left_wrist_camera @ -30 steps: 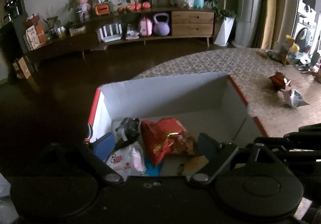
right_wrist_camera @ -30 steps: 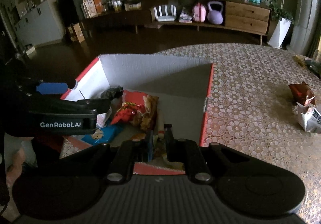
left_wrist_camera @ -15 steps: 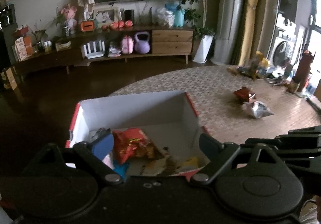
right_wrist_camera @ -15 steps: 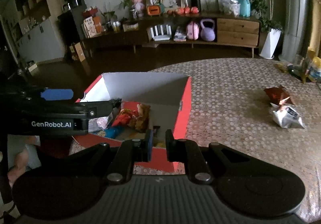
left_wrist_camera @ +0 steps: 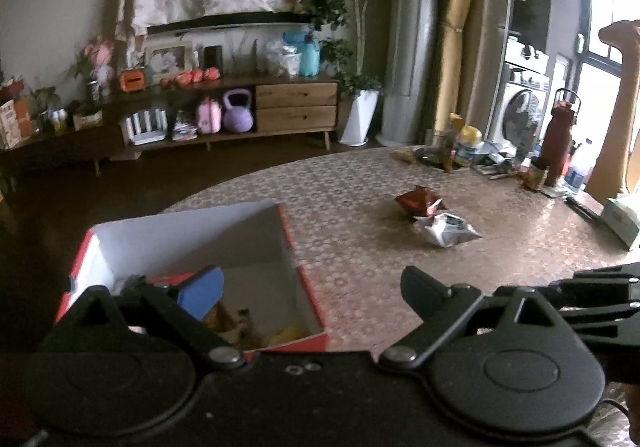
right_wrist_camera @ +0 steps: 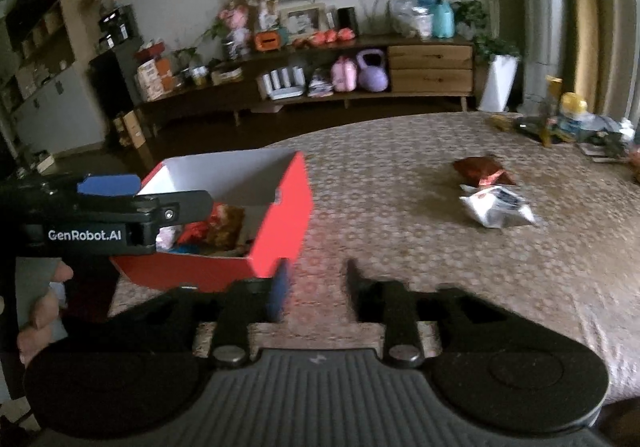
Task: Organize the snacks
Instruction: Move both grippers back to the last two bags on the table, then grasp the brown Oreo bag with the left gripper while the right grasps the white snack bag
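- Your right hand-held gripper hangs empty over the table, fingers parted a moderate way, just beside the red box.
- Your left hand-held gripper is spread wide and empty above the box's near corner.
- Two loose snacks lie well apart from the box: a dark red packet touching a white packet.
- Risk: both packets are crinkly foil, puffed and slippery; a pinch on the bulge likely slides off or crushes the contents. Go for a flat sealed edge.
- Risk: they touch, so grabbing one may drag the other.
- Risk: the thin cardboard box, already holding bags, may shift if your fingers clip its wall.
- The table cover is patterned and textured, so packets may snag.
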